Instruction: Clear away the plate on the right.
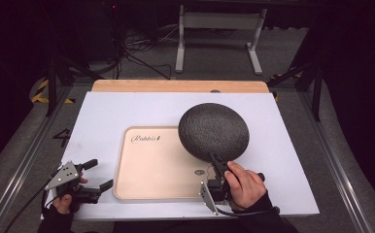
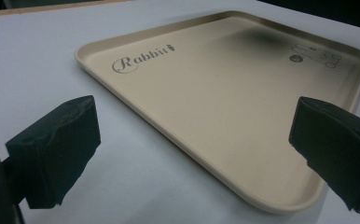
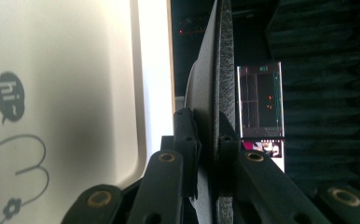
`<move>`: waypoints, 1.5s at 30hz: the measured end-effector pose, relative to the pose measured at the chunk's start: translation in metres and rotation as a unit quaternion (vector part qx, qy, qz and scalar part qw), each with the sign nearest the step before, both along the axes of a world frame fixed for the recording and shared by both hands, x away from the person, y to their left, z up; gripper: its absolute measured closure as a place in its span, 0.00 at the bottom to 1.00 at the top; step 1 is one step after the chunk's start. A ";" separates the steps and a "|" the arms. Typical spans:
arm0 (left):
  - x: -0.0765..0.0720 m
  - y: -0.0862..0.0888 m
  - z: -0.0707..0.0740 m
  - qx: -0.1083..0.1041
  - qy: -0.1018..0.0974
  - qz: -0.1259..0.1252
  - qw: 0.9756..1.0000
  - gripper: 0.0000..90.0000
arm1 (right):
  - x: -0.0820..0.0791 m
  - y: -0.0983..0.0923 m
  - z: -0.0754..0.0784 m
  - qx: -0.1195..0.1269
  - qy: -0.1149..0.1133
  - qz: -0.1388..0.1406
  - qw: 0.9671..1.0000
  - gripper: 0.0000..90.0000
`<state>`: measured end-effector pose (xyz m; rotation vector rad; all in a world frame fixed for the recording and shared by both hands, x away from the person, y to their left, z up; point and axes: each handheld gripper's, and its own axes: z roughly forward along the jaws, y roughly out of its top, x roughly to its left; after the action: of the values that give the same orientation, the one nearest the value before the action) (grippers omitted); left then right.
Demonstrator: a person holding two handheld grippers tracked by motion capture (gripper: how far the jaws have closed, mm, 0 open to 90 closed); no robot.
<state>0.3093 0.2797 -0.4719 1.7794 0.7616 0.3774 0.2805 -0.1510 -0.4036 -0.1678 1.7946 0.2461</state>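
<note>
A round dark grey textured plate (image 1: 213,131) hangs in the air over the right end of a beige tray (image 1: 151,170) printed "Rabbit". My right gripper (image 1: 216,162) is shut on the plate's near rim. In the right gripper view the plate (image 3: 221,70) stands edge-on between the two closed jaws, with the tray (image 3: 66,93) at the left. My left gripper (image 1: 102,175) rests open on the white table to the left of the tray; its black pads (image 2: 57,149) stand wide apart with only the tray (image 2: 225,116) beyond them.
The tray lies on a white table top (image 1: 108,116) with a wooden strip (image 1: 180,86) along its far edge. Beyond the table stand a white frame (image 1: 219,29) and cables on a grey floor. Metal rails (image 1: 25,160) flank the table.
</note>
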 end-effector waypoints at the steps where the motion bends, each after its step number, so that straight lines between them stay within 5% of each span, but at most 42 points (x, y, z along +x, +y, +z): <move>1: 0.000 0.000 0.000 0.001 -0.001 0.000 1.000 0.03 | 0.000 0.001 0.000 0.002 0.000 0.000 1.000 0.94; 12: -0.001 -0.001 0.000 0.006 -0.001 0.004 1.000 0.03 | 0.001 0.020 -0.002 -0.001 0.002 0.034 0.999 0.94; 28: 0.003 0.004 -0.001 -0.017 0.014 0.010 1.000 0.02 | 0.009 0.053 -0.011 -0.009 0.027 0.087 0.996 0.93; 45: 0.003 0.006 -0.001 -0.026 0.019 0.011 0.999 0.02 | 0.010 0.071 -0.026 -0.016 0.084 0.104 0.991 0.92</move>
<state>0.3121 0.2855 -0.4728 1.7351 0.8116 0.3380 0.2909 -0.0801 -0.4301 -0.3675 1.9506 0.3903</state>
